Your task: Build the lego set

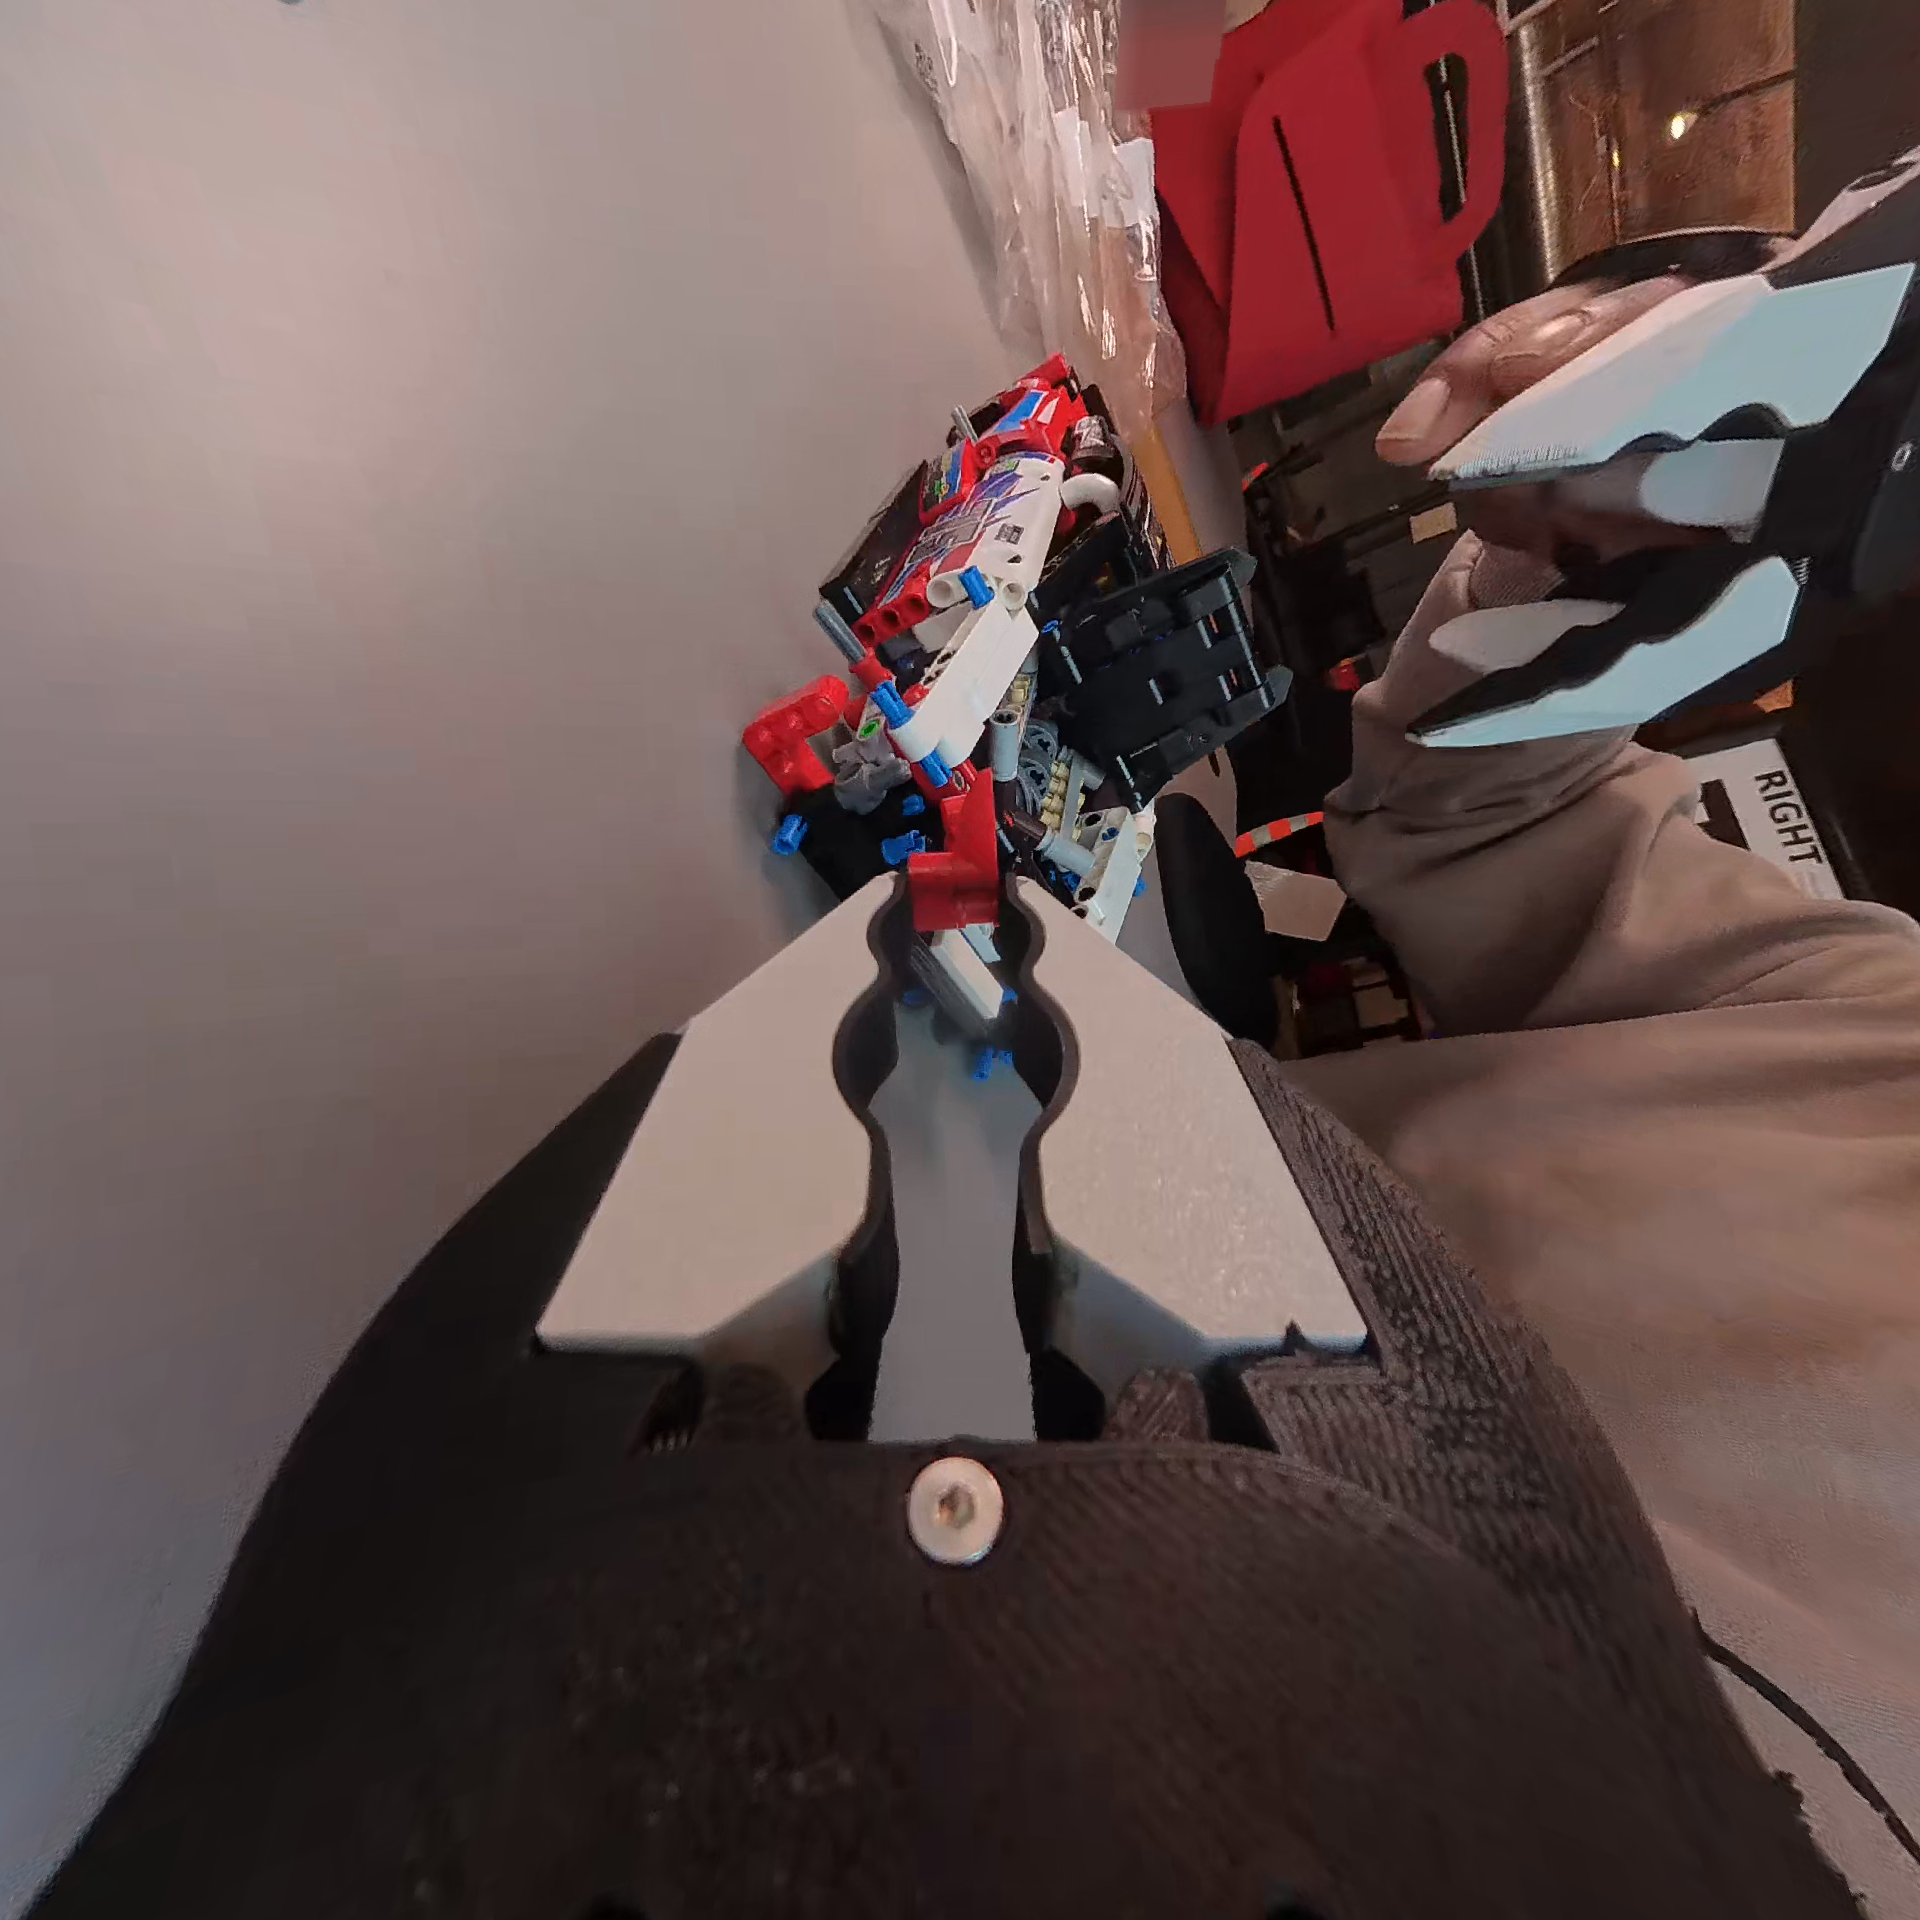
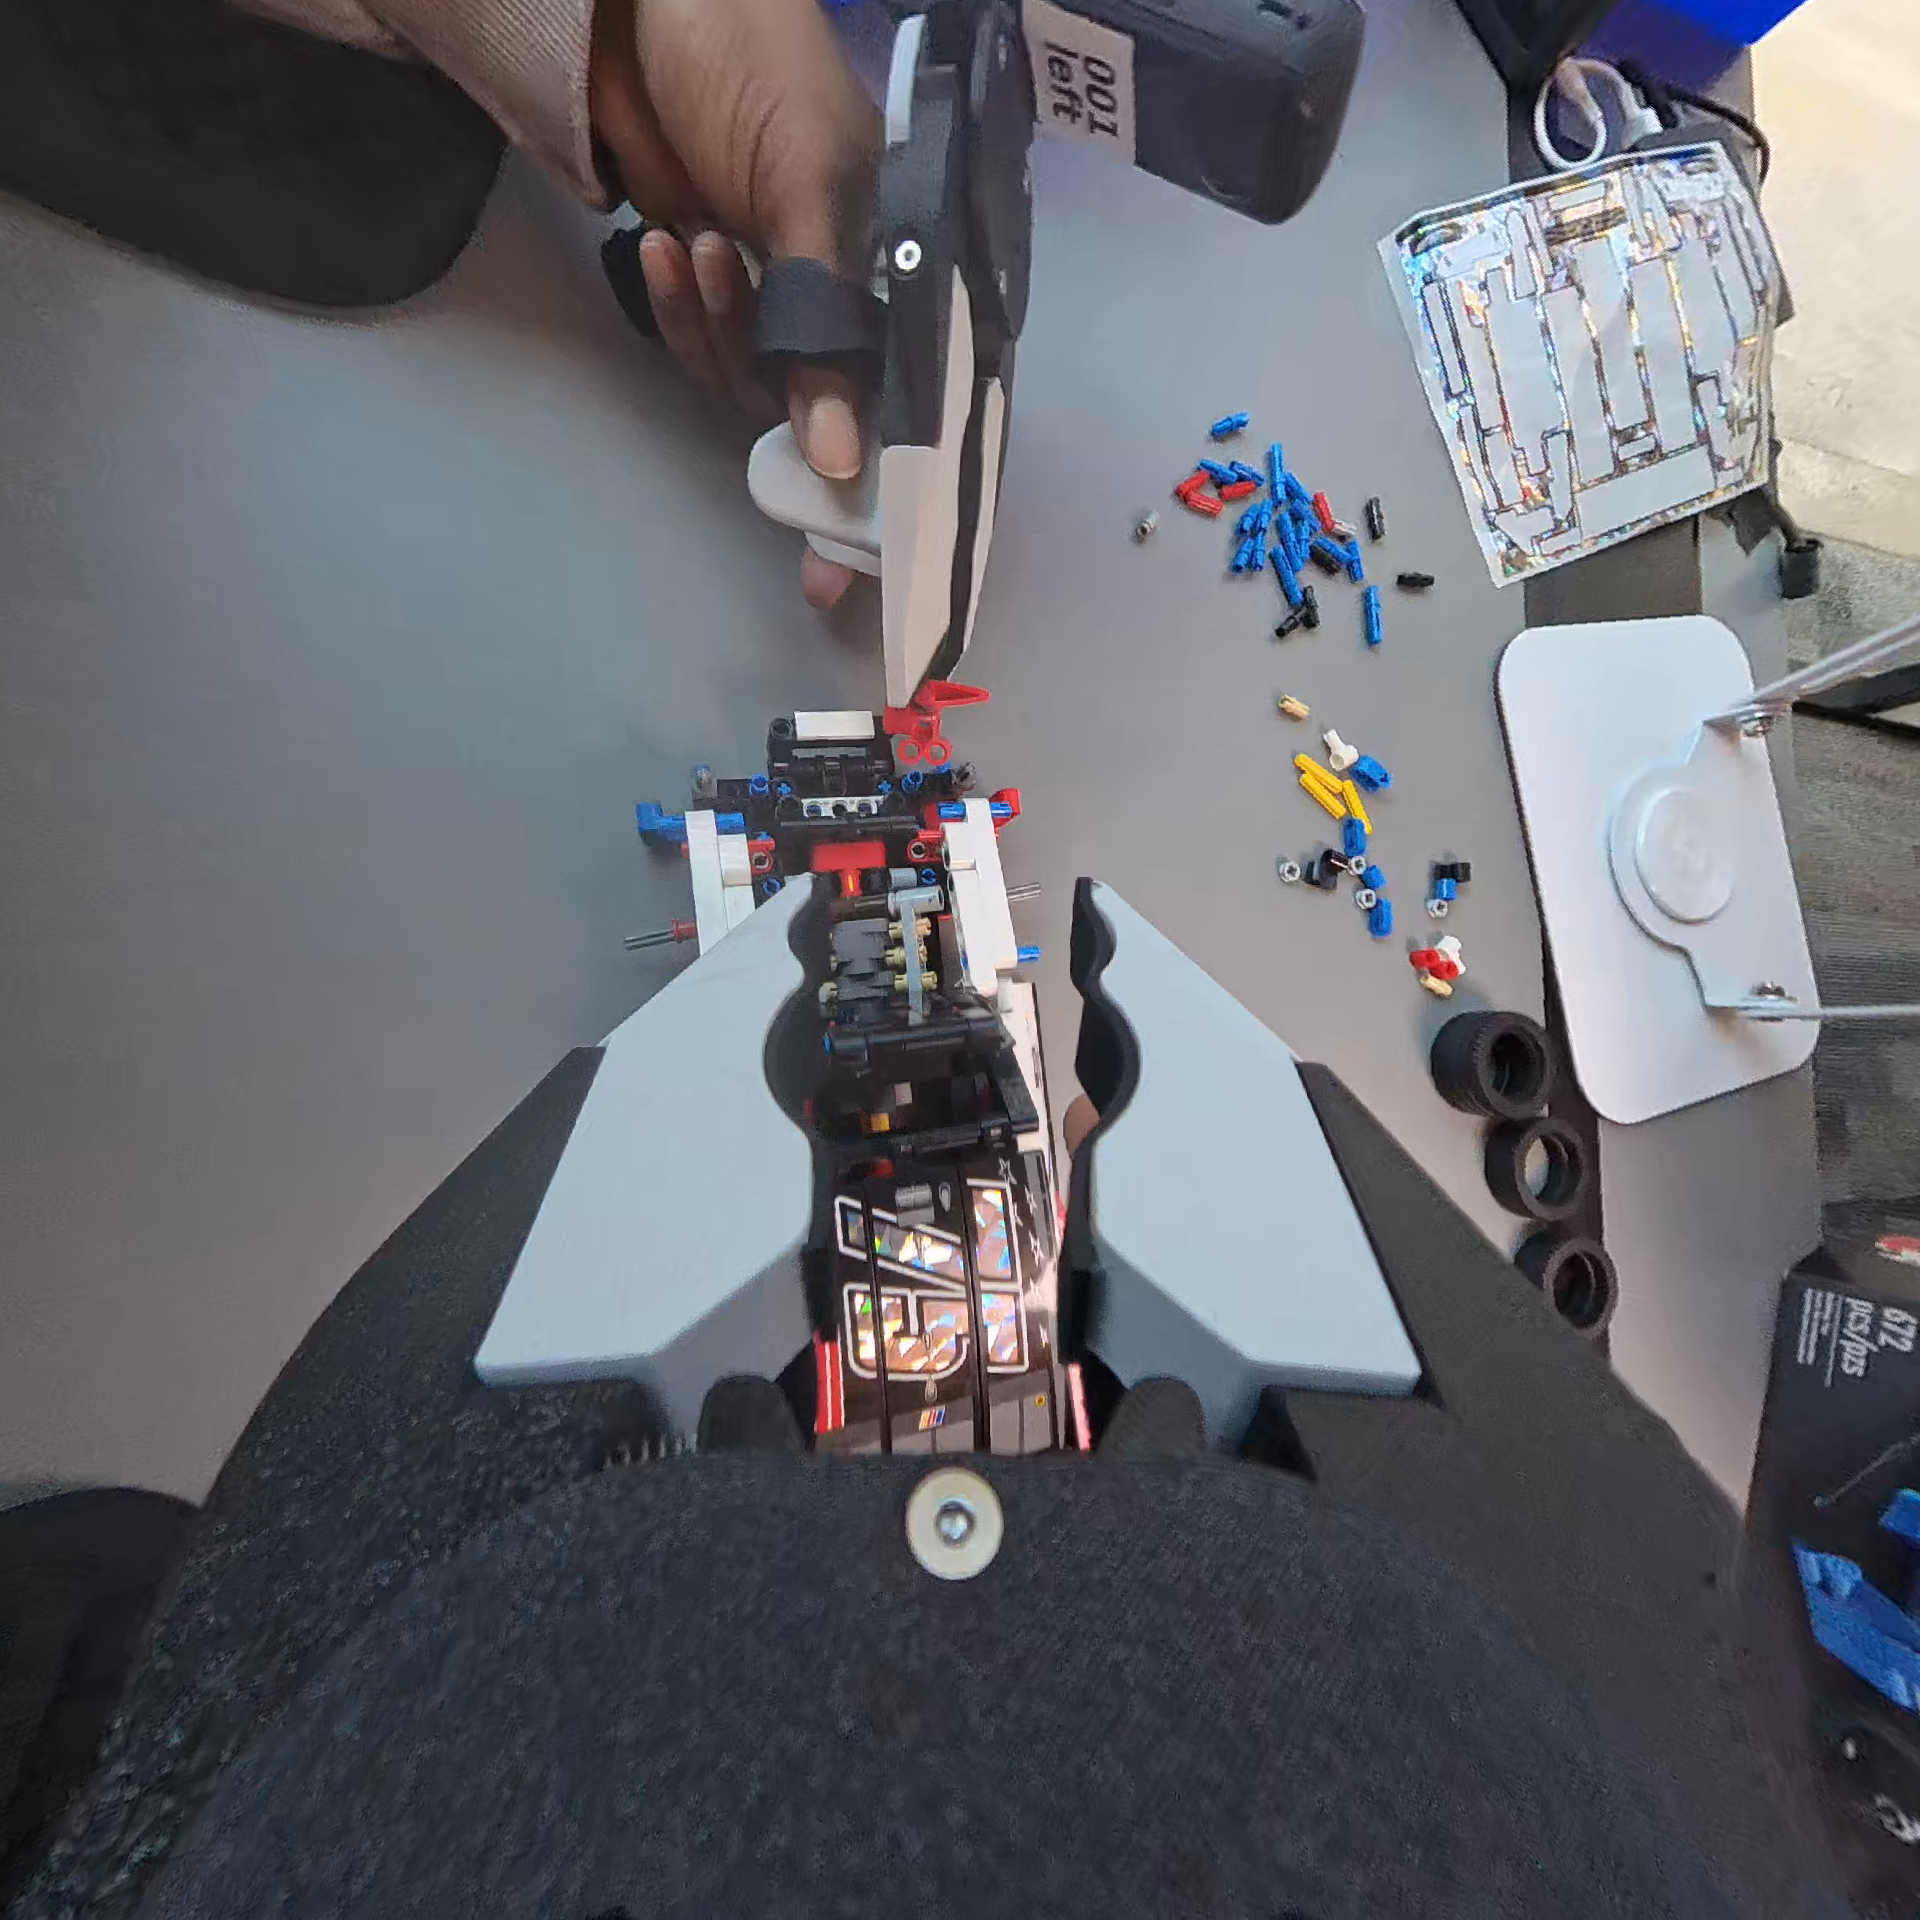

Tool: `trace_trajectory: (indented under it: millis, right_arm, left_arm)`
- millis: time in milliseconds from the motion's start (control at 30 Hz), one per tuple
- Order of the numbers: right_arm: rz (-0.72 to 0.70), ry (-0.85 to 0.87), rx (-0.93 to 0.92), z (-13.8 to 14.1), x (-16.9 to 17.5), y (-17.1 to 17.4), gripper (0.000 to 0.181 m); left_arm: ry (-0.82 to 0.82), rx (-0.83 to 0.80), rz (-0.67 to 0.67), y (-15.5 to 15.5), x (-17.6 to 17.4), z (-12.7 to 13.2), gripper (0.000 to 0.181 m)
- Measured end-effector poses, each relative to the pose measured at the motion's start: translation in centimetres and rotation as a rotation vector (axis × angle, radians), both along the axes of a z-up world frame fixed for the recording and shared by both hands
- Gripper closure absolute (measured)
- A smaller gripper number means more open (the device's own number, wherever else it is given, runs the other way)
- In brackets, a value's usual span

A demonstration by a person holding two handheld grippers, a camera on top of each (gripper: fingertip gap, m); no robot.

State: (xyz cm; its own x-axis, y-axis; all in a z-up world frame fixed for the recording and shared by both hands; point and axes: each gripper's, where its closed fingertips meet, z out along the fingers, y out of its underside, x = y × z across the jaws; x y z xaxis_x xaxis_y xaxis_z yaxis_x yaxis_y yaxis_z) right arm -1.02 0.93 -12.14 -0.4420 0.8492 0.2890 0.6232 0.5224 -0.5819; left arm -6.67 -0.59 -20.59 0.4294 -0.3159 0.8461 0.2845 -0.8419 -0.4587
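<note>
Right wrist view shows your left tongs pinching the red piece just beyond the car's far end on the table, while your wide right tongs straddle its lengthwise body.

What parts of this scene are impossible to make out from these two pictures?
- Whether the red piece held by the left gripper is already joined to the car model: right wrist view, too small; left wrist view, fingertips cover the joint.
- The car's rear: right wrist view, hidden under the right gripper body.
- The small pins: exact shapes too small.
- The black box: cut by the edge.
</note>
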Motion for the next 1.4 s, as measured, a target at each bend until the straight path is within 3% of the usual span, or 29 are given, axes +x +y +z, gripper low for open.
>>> trace_trajectory:
  millis: [33, 233, 1033, 1167, 1400]
  right_arm:
    - [0.011, -0.010, 0.018, -0.5, -0.5, -0.2, 0.139]
    - [0.041, -0.075, 0.026, -3.1, -3.1, 0.1, 0.146]
    - [0.102, -0.139, -0.026, -4.5, -5.8, 0.9, 0.152]
    - [0.176, -0.197, -0.063, -5.0, -6.7, 2.0, 0.152]
    - [0.108, -0.315, -0.233, -6.2, -6.4, 5.7, 0.137]
  left_arm:
    - [0.004, -0.012, -0.009, 0.1, 0.0, -0.1, 0.167]
    - [0.006, -0.075, -0.033, 0.7, 0.1, -0.6, 0.167]
    - [0.028, -0.120, -0.079, 1.3, 0.4, -1.1, 0.167]
    - [0.025, -0.126, -0.091, 1.3, 0.4, -1.1, 0.167]
    - [0.026, -0.123, -0.101, 1.5, 0.4, -1.1, 0.167]
